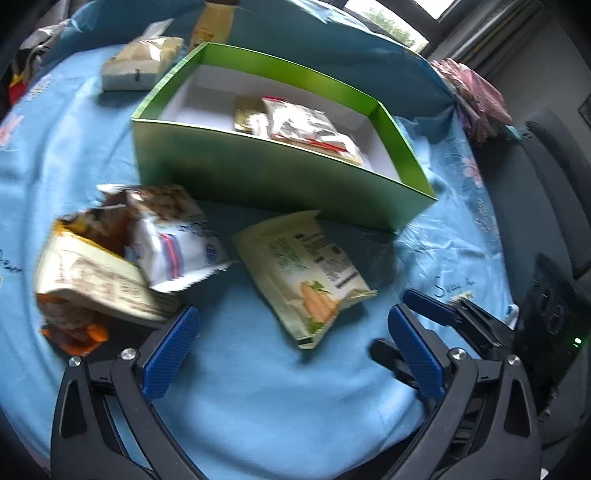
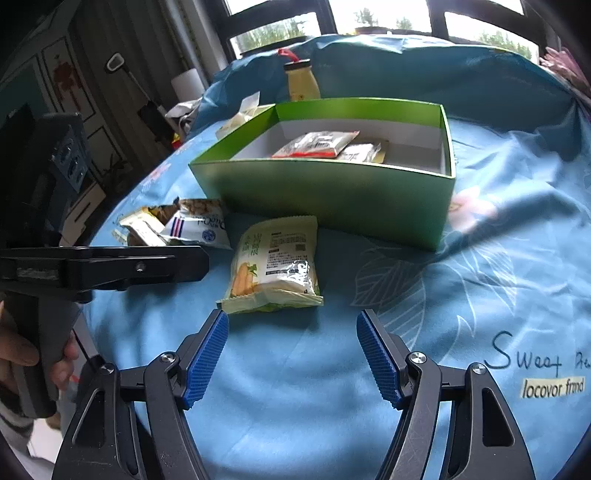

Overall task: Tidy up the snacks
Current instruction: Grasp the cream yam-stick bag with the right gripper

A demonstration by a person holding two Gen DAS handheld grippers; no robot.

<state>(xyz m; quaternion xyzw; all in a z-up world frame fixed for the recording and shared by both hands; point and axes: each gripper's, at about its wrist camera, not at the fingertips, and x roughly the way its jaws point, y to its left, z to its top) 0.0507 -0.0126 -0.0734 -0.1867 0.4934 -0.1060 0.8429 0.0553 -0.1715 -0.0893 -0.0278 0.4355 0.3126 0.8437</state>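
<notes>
A green box [image 1: 258, 177] [image 2: 325, 192] stands on the blue cloth and holds two snack packets [image 1: 306, 125] [image 2: 317, 144]. A pale yellow corn snack packet [image 1: 303, 273] [image 2: 275, 262] lies in front of the box. A white and blue packet [image 1: 173, 243] [image 2: 199, 225] lies on a cream and orange packet [image 1: 88, 280] [image 2: 142, 229] to its left. My left gripper [image 1: 291, 354] is open and empty, just short of the corn packet. My right gripper [image 2: 291, 354] is open and empty, just short of the same packet. The left gripper shows in the right wrist view [image 2: 110, 267].
A cream packet [image 1: 142, 62] and a yellow bottle [image 1: 212, 24] [image 2: 301, 83] stand behind the box. A pink cloth bundle [image 1: 476, 96] lies at the far right edge. The round table's edge [image 1: 506, 258] drops off toward dark chairs [image 1: 554, 166].
</notes>
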